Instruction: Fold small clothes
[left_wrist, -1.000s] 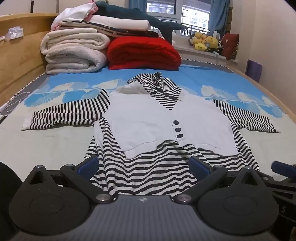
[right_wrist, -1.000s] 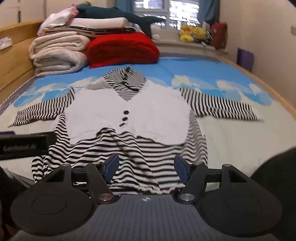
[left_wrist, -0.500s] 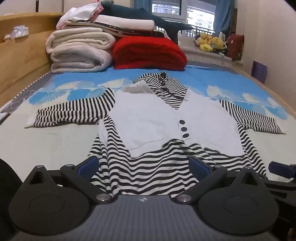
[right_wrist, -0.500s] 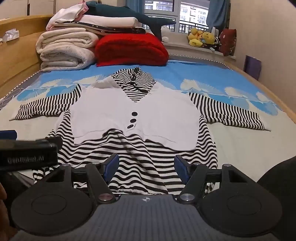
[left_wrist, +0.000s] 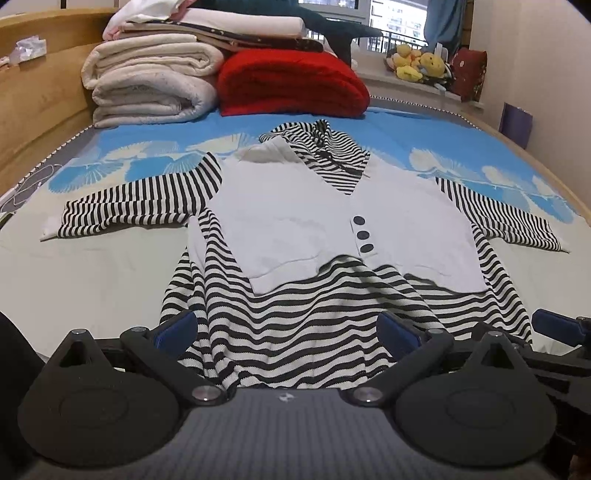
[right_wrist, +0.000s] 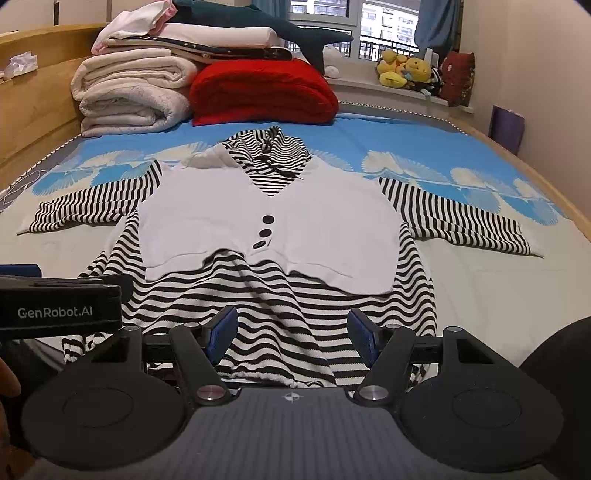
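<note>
My left gripper (left_wrist: 286, 332) is spread wide, blue pads over the striped hem with nothing between them. My right gripper (right_wrist: 291, 332) is wide too — also empty, low over the hem. Ahead, the striped top (left_wrist: 332, 236) lies flat, face up on the bed (left_wrist: 92, 280), sleeves stretched out to both sides, its white vest panel with three dark buttons (left_wrist: 362, 234) centred. Beyond the collar sit a folded red blanket (left_wrist: 291, 83) and, beside it, stacked white quilts (left_wrist: 147, 88) — near the window.
</note>
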